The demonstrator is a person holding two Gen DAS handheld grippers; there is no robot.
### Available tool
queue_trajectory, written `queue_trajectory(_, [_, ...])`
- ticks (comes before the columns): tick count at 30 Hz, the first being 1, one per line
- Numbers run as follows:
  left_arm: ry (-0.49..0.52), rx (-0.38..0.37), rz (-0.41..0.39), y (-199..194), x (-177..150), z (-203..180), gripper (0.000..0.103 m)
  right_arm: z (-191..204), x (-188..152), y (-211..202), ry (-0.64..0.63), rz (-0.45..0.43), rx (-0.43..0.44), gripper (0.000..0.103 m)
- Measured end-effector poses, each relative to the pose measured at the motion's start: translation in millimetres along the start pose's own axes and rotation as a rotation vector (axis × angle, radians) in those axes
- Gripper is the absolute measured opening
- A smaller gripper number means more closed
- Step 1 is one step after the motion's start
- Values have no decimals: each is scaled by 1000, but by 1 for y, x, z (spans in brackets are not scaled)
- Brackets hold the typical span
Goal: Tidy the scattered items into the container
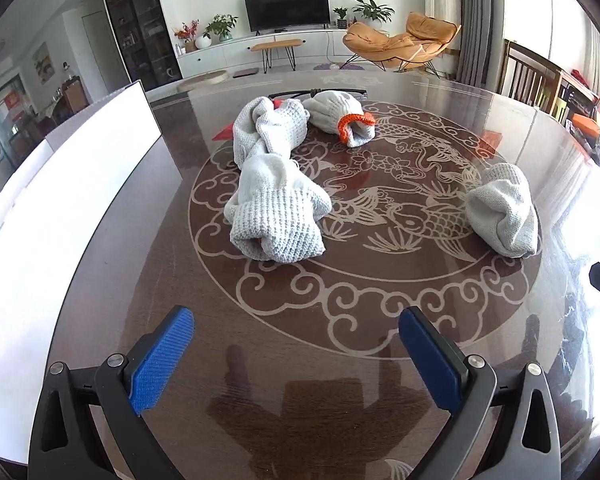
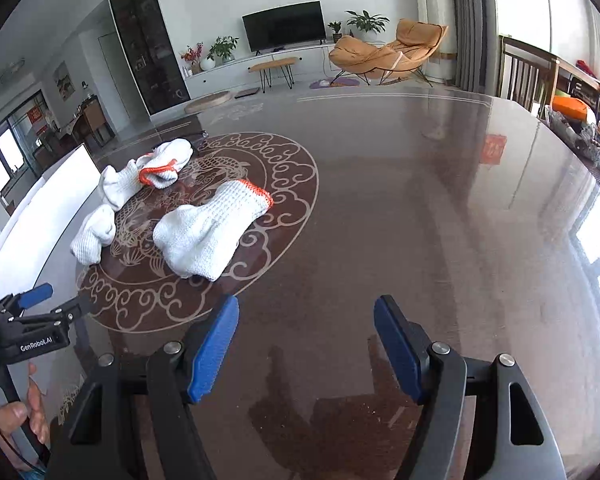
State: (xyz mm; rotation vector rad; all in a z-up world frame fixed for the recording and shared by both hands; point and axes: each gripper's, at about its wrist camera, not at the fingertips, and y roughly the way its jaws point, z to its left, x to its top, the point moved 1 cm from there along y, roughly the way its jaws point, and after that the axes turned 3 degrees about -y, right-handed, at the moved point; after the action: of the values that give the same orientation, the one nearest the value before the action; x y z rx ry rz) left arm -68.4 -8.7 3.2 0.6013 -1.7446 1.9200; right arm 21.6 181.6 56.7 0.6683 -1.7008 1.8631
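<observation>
Several white knitted gloves lie on the dark patterned table [image 1: 380,320]. The nearest glove [image 1: 276,216] lies ahead of my left gripper [image 1: 296,328], which is open and holds nothing. Behind it sit a crumpled glove [image 1: 268,128] and an orange-cuffed glove [image 1: 340,116]. Another glove [image 1: 500,208] lies to the right. A white container [image 1: 80,168] stands along the table's left side. My right gripper [image 2: 306,320] is open and empty over bare table, with an orange-cuffed glove [image 2: 208,232] ahead to its left. The left gripper [image 2: 64,298] shows at the left edge.
A thin black object [image 1: 320,94] lies behind the gloves, and something red [image 1: 226,134] shows beside the crumpled glove. Wooden chairs [image 1: 528,76] stand at the table's far right edge. A hand [image 2: 20,416] holds the left gripper's handle. Clutter [image 2: 580,124] lines the right.
</observation>
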Motion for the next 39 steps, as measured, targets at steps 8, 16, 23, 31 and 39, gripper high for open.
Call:
queue_trajectory(8, [-12, 11, 16, -14, 14, 4, 103, 19, -17, 5, -43, 14, -5, 71])
queue_trajectory(16, [-152, -66, 120, 12, 39, 40, 103, 22, -31, 17, -36, 53, 7, 71])
queue_trajectory(23, [-228, -140, 147, 34, 66, 51, 103, 34, -30, 22, -95, 80, -57, 73])
queue_trajectory(31, [-178, -131, 190, 63, 85, 34, 103, 32, -30, 23, -90, 77, -40, 73])
queue_trajectory(39, [-128, -48, 234, 99, 84, 23, 103, 35, -30, 24, -105, 82, -56, 73])
